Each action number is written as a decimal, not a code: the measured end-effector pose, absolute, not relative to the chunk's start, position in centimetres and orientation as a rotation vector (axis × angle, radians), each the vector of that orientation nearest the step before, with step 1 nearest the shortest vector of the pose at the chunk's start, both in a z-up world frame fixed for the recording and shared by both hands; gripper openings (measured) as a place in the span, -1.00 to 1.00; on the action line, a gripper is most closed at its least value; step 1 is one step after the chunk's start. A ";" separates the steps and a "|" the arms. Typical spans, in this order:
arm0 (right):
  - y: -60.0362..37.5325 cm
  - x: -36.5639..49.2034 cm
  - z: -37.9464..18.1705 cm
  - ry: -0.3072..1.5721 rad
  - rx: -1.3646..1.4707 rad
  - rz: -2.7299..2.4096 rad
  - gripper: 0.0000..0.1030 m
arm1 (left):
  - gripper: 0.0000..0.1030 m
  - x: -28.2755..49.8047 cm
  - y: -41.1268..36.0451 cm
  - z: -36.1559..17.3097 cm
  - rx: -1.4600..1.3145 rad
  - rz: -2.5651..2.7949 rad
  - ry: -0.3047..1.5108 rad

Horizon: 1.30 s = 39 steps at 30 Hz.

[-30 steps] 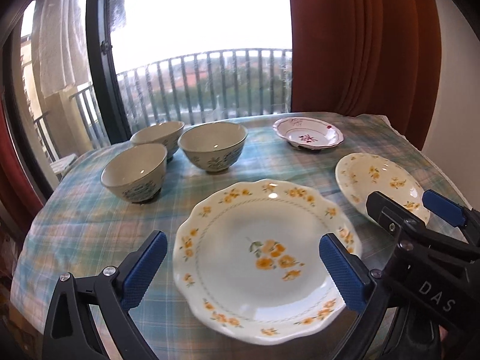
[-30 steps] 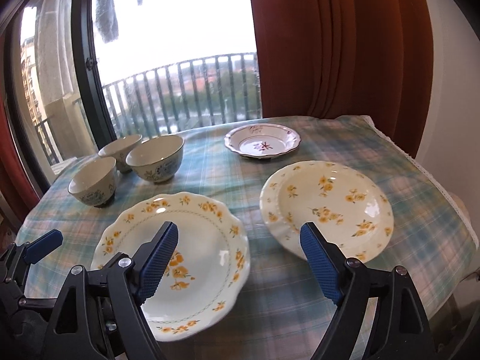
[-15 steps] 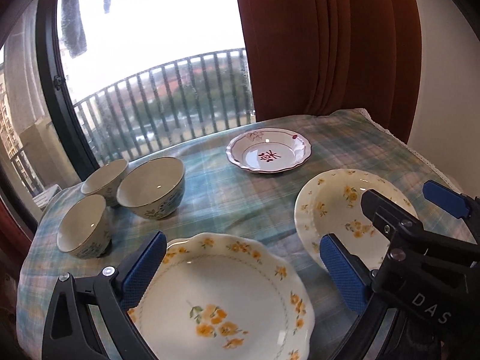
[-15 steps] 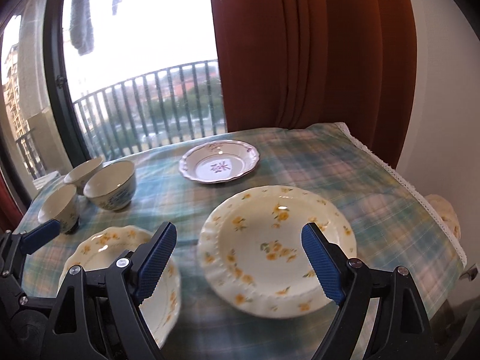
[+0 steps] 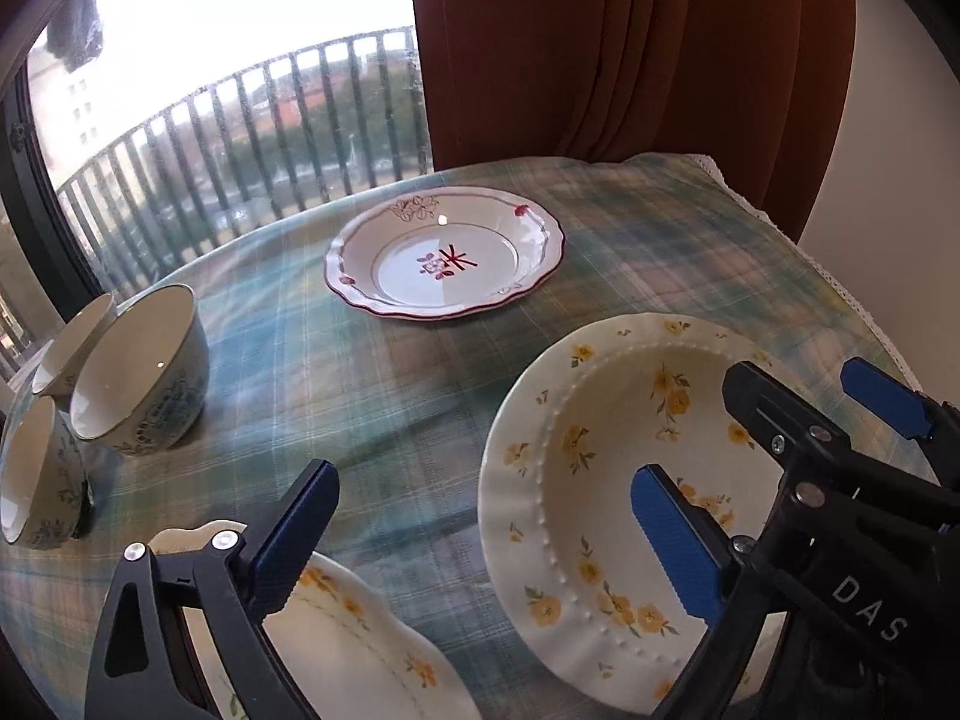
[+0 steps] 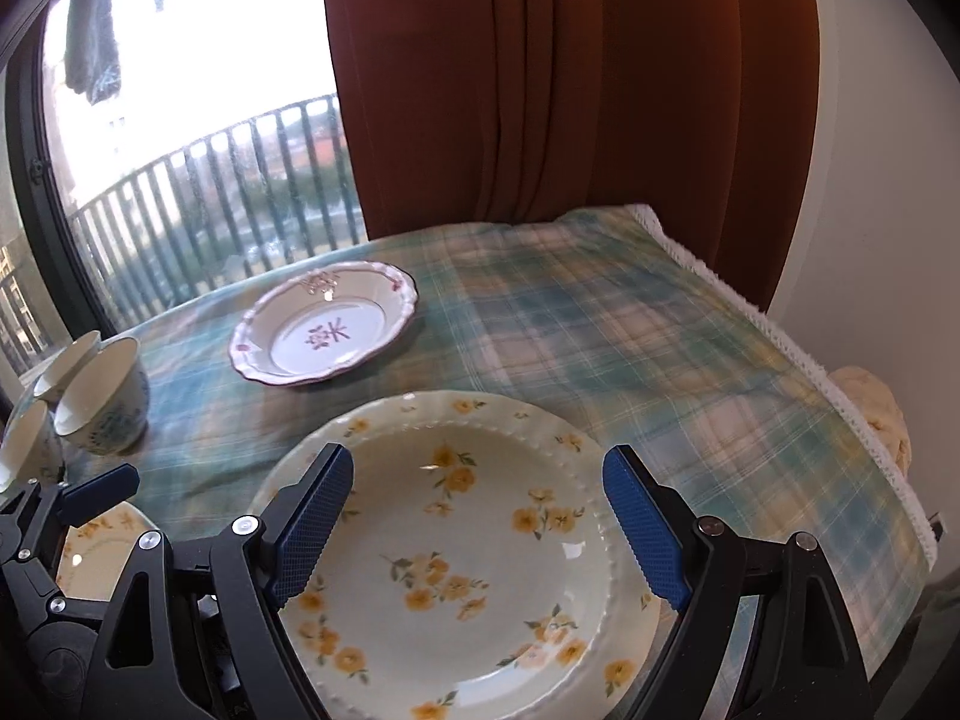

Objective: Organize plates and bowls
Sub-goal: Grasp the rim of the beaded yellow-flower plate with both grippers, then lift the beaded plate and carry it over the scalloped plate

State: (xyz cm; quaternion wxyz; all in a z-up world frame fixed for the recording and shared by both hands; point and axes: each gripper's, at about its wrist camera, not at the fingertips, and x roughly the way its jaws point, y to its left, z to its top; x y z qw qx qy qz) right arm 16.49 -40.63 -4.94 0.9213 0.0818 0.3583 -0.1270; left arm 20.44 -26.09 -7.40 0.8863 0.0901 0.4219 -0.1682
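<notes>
With both the right gripper and the left gripper wide and empty, the left's jaws just narrowed slightly, the beaded plate on the cloth could chip or slip if pinched on its rim.

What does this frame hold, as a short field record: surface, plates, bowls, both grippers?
surface: table under a plaid cloth
plates: beaded yellow-flower plate; scalloped yellow-flower plate; red-trimmed plate
bowls: three bowls, grouped at the window side
left gripper: jaws just closing slightly, nothing between them
right gripper: jaws open above the beaded plate, holding nothing
</notes>
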 end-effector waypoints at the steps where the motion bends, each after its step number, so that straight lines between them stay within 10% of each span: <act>1: -41.1 16.6 -5.4 0.749 0.179 -0.268 0.70 | 0.86 20.6 -26.4 -7.7 0.194 -0.354 0.885; 15: -44.1 16.7 -8.4 0.804 0.224 -0.275 0.69 | 0.30 21.8 -28.3 -11.0 0.115 -0.379 1.058; 39: -43.9 15.6 -10.3 0.957 0.127 -0.301 0.26 | 0.37 20.6 -28.7 -11.1 0.191 -0.361 1.029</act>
